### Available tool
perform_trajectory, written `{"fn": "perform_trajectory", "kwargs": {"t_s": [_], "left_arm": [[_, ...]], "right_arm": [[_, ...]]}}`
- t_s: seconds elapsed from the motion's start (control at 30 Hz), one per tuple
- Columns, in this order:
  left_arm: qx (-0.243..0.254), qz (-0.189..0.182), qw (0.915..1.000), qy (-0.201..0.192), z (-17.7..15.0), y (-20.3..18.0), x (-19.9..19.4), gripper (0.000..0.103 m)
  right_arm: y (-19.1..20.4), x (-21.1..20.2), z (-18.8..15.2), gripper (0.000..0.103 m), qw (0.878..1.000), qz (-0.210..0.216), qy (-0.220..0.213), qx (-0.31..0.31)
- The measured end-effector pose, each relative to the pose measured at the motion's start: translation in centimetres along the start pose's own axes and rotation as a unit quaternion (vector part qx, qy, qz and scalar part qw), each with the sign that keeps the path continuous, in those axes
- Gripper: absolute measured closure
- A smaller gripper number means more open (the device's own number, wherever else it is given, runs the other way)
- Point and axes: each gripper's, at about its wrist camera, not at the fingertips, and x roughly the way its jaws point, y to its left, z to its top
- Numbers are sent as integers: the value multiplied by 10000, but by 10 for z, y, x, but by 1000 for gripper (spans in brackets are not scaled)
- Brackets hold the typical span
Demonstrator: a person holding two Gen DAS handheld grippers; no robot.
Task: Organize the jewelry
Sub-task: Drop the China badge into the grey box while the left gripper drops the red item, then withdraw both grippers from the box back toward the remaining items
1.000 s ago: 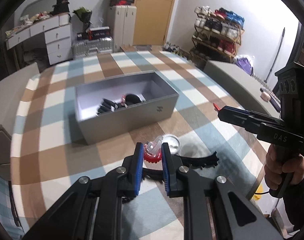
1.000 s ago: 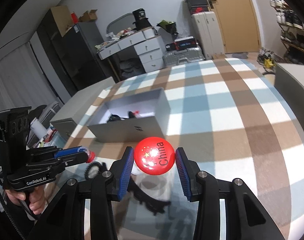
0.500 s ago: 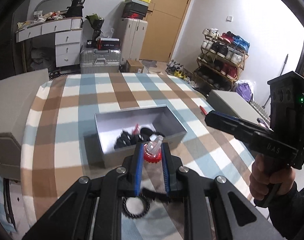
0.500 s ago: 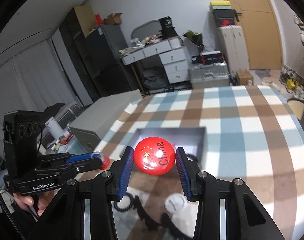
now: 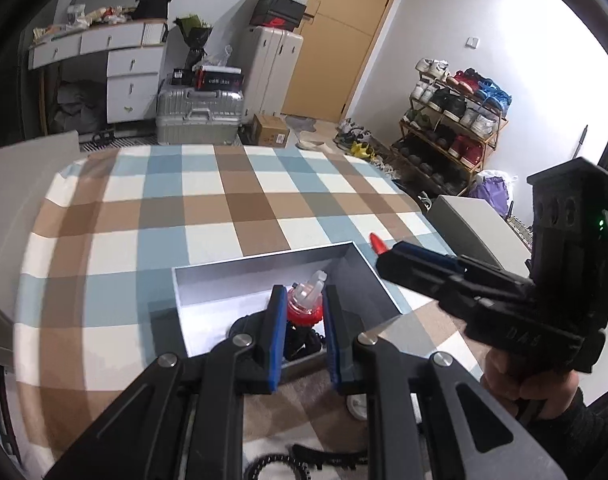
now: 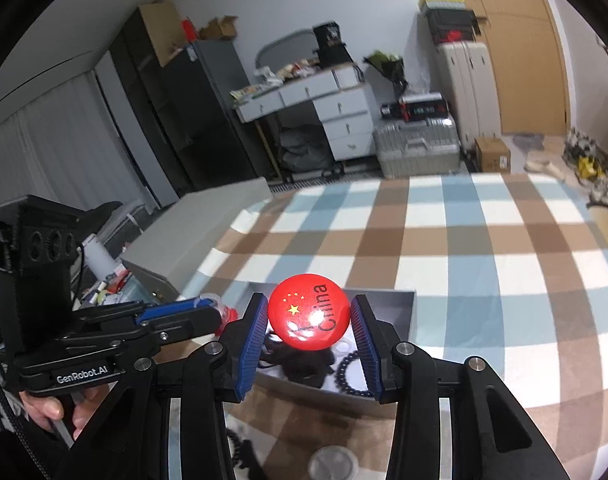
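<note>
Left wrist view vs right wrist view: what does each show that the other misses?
Only the left wrist view shows the shoe rack and the red-and-clear trinket gripped by the left tool. Only the right wrist view shows the black cabinet and the red China badge face-on, in the right tool. Both show the gray box, checkered cloth and silver suitcase.

A home, prob. a bedroom or spare rm used for storage. Left wrist view: shoe rack point(image 5: 454, 120) full of sneakers at 2 o'clock, white hard-shell suitcases point(image 5: 269, 70) w/ shoeboxes point(image 5: 281, 2) on top at 12, silver case point(image 5: 197, 114) beside them, wooden door point(image 5: 344, 28) behind. White drawer desk point(image 5: 115, 68) w/ clutter at 10. Right wrist view: dark wardrobe point(image 6: 187, 116) at 10, curtains point(image 6: 51, 168) at 9, blurry. Checked cloth on table point(image 5: 207, 200), domestic look.
</note>
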Motion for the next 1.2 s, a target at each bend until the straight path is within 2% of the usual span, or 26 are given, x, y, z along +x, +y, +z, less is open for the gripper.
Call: {"fn": "perform_trajectory", "kwargs": {"t_s": [0.2, 0.37, 0.63, 0.77, 0.8, 0.87, 0.9, 0.93, 1.2], "left_arm": [[-55, -22, 9997, 220, -2, 4, 19, 90], [-64, -50, 9993, 354, -3, 5, 28, 90], [-161, -119, 9989, 424, -4, 10, 30, 90], [-284, -5, 9985, 471, -2, 13, 28, 89], [-308, -6, 9983, 497, -2, 13, 27, 85], [-337, -41, 9982, 491, -4, 12, 20, 66], [-333, -60, 9984, 442, -5, 12, 17, 51], [-315, -74, 9988, 376, -6, 10, 13, 46], [-200, 155, 9995, 164, -12, 1, -11, 46]], "right_arm": [[-13, 27, -10, 62, 9991, -250, 341, -60], [-18, 38, -16, 62, 9982, -368, 434, -176], [-17, 42, -16, 61, 9985, -276, 403, -244], [-16, 41, -16, 60, 9989, -168, 377, -229], [-16, 40, -16, 60, 9990, -143, 357, -226], [-15, 32, -16, 56, 9993, -85, 256, -246], [-15, 30, -17, 50, 9993, -83, 232, -264], [-14, 26, -17, 49, 9993, -82, 197, -294], [-11, -24, -24, 49, 9988, -177, -351, -283]]}}
